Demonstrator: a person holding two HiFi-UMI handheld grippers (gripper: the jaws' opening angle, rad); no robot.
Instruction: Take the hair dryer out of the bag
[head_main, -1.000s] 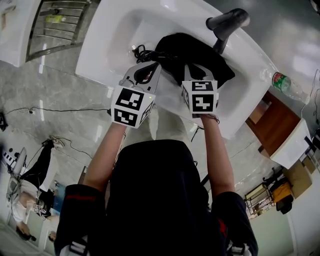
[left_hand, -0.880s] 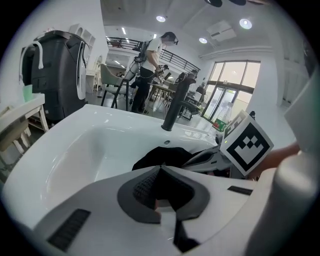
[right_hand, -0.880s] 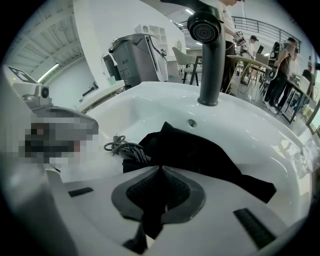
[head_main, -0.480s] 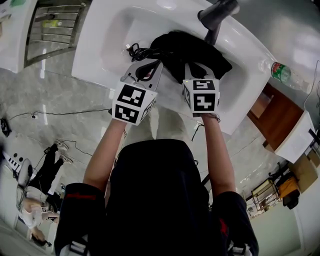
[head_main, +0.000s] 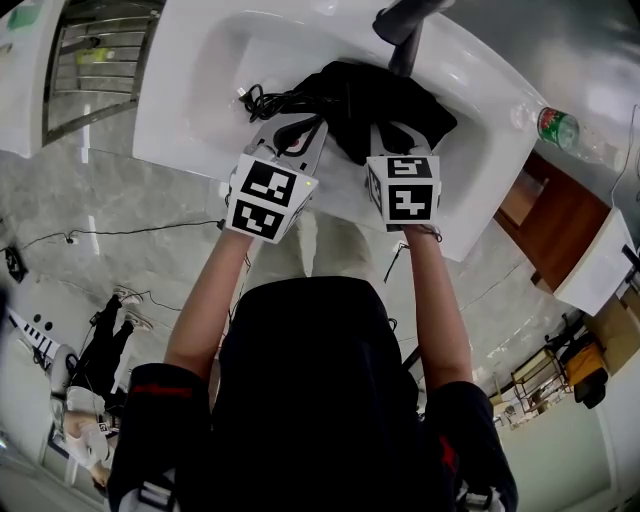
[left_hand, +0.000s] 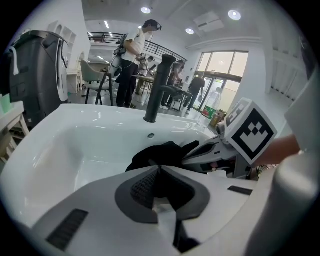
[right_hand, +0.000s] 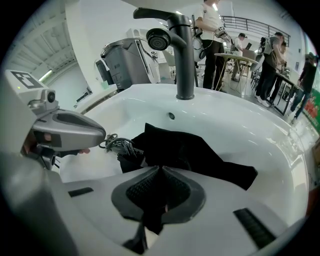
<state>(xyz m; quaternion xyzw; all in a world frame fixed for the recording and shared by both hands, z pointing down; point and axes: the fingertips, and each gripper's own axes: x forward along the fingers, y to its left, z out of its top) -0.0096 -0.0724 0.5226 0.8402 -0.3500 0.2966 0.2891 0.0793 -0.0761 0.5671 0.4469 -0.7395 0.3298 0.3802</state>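
Observation:
A black bag (head_main: 385, 100) lies crumpled in the white sink (head_main: 200, 110), below the faucet. A coiled black cord (head_main: 270, 100) spills from its left edge; the hair dryer's body is hidden. My right gripper (head_main: 383, 130) is shut on the bag, and black cloth (right_hand: 200, 150) hangs through the jaws (right_hand: 160, 167). My left gripper (head_main: 316, 124) is shut at the bag's left edge, beside the cord (right_hand: 119, 145). In the left gripper view (left_hand: 160, 167) the bag (left_hand: 160, 152) lies just past the tips, and I see nothing between them.
A dark faucet (head_main: 400, 25) stands at the basin's far rim, close behind the bag. A plastic bottle (head_main: 565, 135) sits on the counter at the right, above a wooden cabinet (head_main: 550, 235). People stand in the room behind the sink (left_hand: 132, 60).
Both grippers have slid a little across the basin with their jaws still shut. The left one has rolled slightly. The bag stays in the sink.

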